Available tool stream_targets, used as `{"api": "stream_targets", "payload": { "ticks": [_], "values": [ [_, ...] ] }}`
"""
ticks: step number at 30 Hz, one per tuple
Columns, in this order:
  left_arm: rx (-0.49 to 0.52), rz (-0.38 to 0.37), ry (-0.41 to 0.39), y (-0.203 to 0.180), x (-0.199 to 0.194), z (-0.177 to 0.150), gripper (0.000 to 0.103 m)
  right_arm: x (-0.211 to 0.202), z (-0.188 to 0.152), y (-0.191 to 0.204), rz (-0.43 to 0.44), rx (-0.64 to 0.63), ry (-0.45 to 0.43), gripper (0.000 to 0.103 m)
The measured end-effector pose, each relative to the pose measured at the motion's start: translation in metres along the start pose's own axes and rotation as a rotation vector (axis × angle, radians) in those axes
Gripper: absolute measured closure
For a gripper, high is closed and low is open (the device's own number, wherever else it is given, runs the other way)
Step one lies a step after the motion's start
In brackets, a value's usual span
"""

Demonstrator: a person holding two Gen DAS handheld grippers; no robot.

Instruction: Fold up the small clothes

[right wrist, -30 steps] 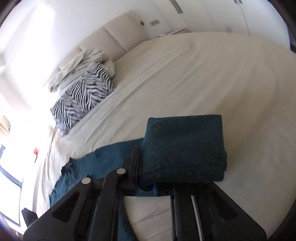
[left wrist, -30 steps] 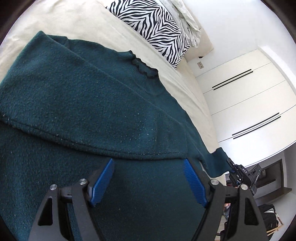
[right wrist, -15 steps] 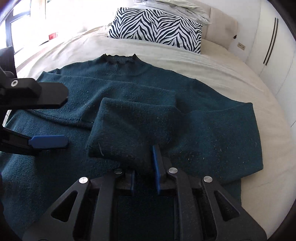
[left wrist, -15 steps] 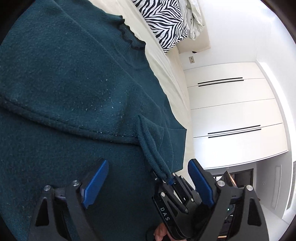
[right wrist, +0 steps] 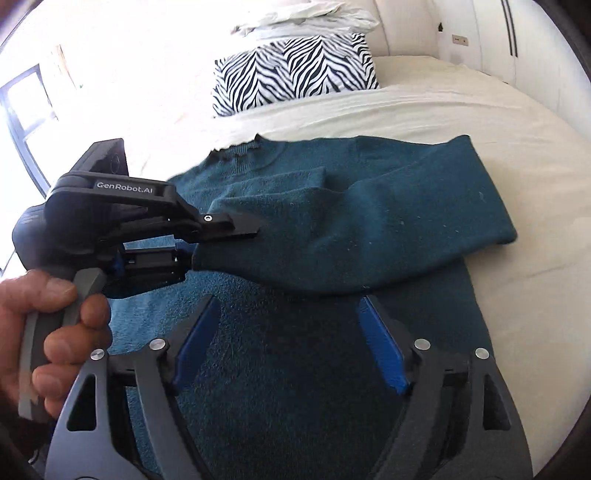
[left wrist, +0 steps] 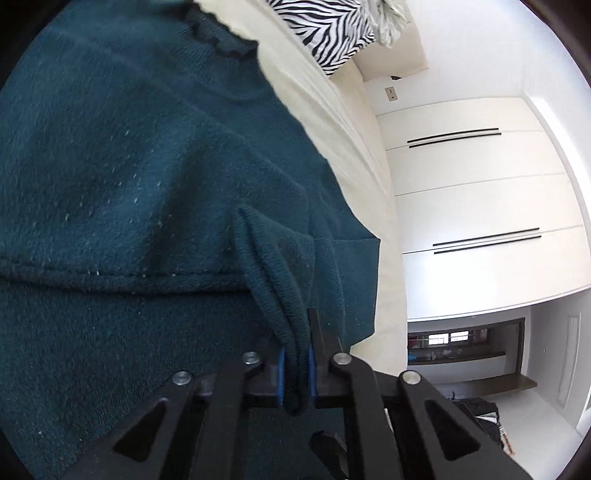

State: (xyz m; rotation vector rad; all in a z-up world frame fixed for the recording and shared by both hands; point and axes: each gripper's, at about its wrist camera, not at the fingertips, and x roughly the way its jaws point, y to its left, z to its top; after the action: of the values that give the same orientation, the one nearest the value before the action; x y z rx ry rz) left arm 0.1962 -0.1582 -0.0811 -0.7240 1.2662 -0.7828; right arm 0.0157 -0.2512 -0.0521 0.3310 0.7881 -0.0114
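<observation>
A dark teal sweater (right wrist: 280,369) lies flat on the cream bed (right wrist: 480,122), its frilled collar (right wrist: 236,151) toward the pillow. It also fills the left wrist view (left wrist: 129,184). The right sleeve (right wrist: 388,225) is folded across the body. My left gripper (left wrist: 294,373) is shut on the cuff of that sleeve (left wrist: 284,306); it shows from the side in the right wrist view (right wrist: 225,232), held by a hand (right wrist: 55,325). My right gripper (right wrist: 291,339) is open and empty, just above the sweater's lower body, its blue pads (right wrist: 380,350) apart.
A zebra-print pillow (right wrist: 295,70) and crumpled white bedding (right wrist: 306,18) lie at the head of the bed. White wardrobe doors (left wrist: 480,206) stand beyond the bed's far side. A window (right wrist: 22,110) is at the left.
The right gripper carried the sleeve over the sweater's body, then let go and opened. The left gripper closed on the sleeve cuff.
</observation>
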Motion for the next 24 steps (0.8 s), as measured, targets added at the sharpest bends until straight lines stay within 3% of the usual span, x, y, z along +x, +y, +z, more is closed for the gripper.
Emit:
{"api": "stream_targets", "payload": {
  "ticks": [6, 10, 15, 20, 24],
  "values": [
    [0.229, 0.037, -0.138, -0.052, -0.070, 0.017, 0.095, 0.000, -0.012, -0.060, 0.098, 0.281, 0.058, 0.025],
    [0.323, 0.084, -0.202, -0.049, -0.119, 0.031, 0.094, -0.004, -0.013, -0.069, 0.115, 0.322, 0.050, 0.025],
    [0.235, 0.192, -0.229, 0.015, -0.135, 0.057, 0.094, -0.003, -0.008, -0.076, 0.139, 0.367, 0.050, 0.025],
    [0.164, 0.265, -0.218, 0.070, -0.125, 0.058, 0.094, 0.001, 0.004, -0.087, 0.224, 0.472, 0.046, 0.025],
    [0.145, 0.249, -0.245, 0.088, -0.126, 0.055, 0.094, 0.015, 0.023, -0.099, 0.295, 0.566, 0.033, 0.025]
  ]
}}
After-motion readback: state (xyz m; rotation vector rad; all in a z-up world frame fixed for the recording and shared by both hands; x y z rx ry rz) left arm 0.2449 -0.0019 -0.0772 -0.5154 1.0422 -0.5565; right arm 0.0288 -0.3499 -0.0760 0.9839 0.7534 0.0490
